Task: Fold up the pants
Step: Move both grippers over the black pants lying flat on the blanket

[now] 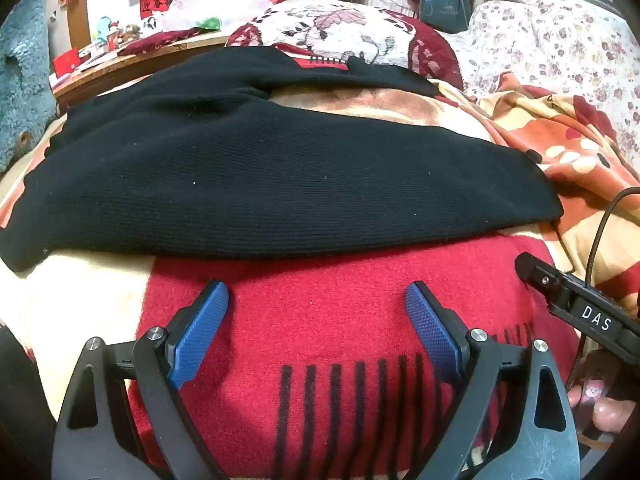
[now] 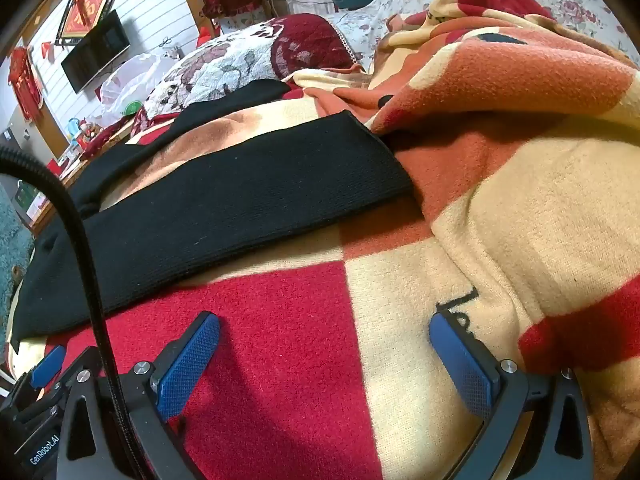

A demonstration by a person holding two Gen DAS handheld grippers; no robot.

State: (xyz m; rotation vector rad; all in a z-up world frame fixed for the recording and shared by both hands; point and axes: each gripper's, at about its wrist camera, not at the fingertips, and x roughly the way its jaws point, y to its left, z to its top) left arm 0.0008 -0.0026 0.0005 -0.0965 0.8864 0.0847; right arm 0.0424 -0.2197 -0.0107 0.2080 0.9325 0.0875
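We see the left gripper [image 1: 316, 308] low over the blanket, blue-padded fingers [image 1: 200, 332] spread wide, nothing between them, tips just short of the pants' near edge. The black ribbed knit pants [image 1: 248, 172] lie flat across the red, cream and orange patterned fleece blanket [image 1: 320, 344], stretching from the far left out to a rounded end at right; a second leg [image 1: 280, 68] runs behind, with a strip of tan blanket showing between the two. To the right in the left wrist view, the right gripper's black body [image 1: 580, 304] pokes in, a black cable [image 1: 600, 220] looping above it and fingertips of a hand [image 1: 600, 408] below. In the right wrist view the right gripper [image 2: 324, 344] is likewise released, blue pads [image 2: 460, 364] far apart over red and cream blanket squares, empty. The pants [image 2: 240, 200] sit ahead and left of it, leg end near a bunched orange blanket fold [image 2: 500, 72]. The left gripper [image 2: 44, 384] shows at the lower left edge there. A floral quilted cushion [image 2: 240, 60] lies beyond the pants, and a dark wall screen [image 2: 96, 50] hangs at far left.
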